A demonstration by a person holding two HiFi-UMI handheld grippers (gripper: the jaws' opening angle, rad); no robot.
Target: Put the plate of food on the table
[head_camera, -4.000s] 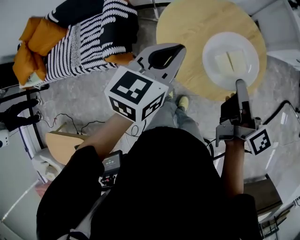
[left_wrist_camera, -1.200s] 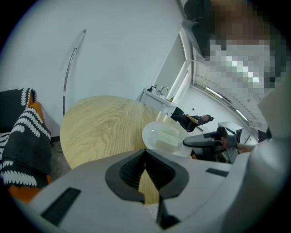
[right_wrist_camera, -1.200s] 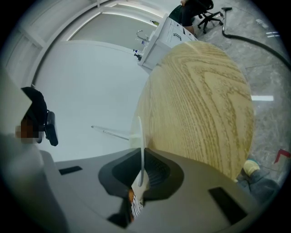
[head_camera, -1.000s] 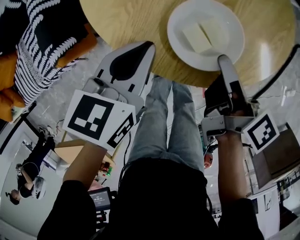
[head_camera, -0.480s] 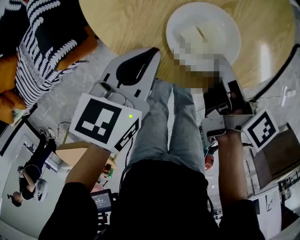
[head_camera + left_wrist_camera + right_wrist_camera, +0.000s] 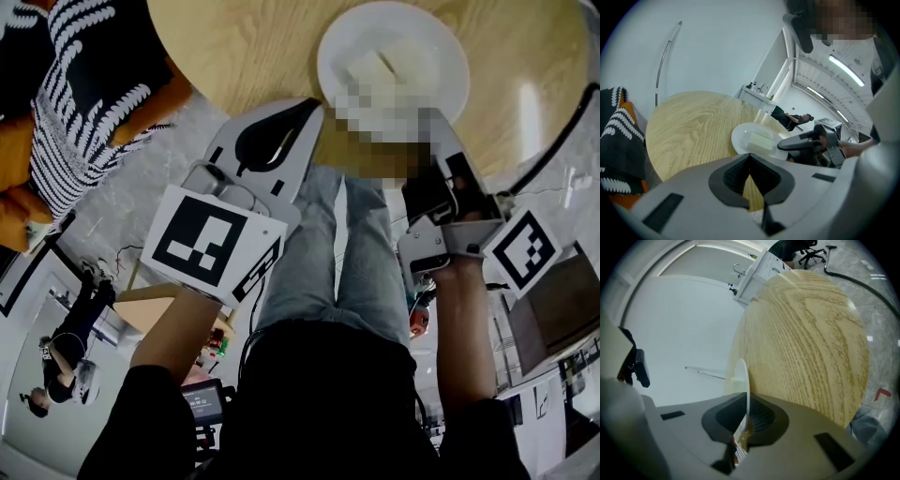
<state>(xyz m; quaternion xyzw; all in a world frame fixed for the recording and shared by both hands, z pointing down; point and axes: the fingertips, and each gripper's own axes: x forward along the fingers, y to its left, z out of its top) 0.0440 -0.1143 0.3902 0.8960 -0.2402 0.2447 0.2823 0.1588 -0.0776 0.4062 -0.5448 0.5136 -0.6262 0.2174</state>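
Above the wooden table point(image 6: 244, 47), right gripper point(image 6: 744, 420) jaws clamp the plate point(image 6: 427, 37) rim (left gripper point(image 6: 298, 112) closed, empty).

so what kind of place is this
Probably a lab or office room set up like a lounge: a round wooden table, a black-and-white striped throw, and ceiling strip lights over a white counter with a tap.

In the head view, the plate point(image 6: 394, 42) sat at 1 o'clock, by the near edge of the table point(image 6: 234, 47), with the food point(image 6: 760, 139) on it. The right gripper point(image 6: 742, 420) met the plate's rim at 5 o'clock. The left gripper point(image 6: 298, 111) was at the plate's 8 o'clock, and a blanket point(image 6: 75, 103) lay at the table's 9 o'clock.
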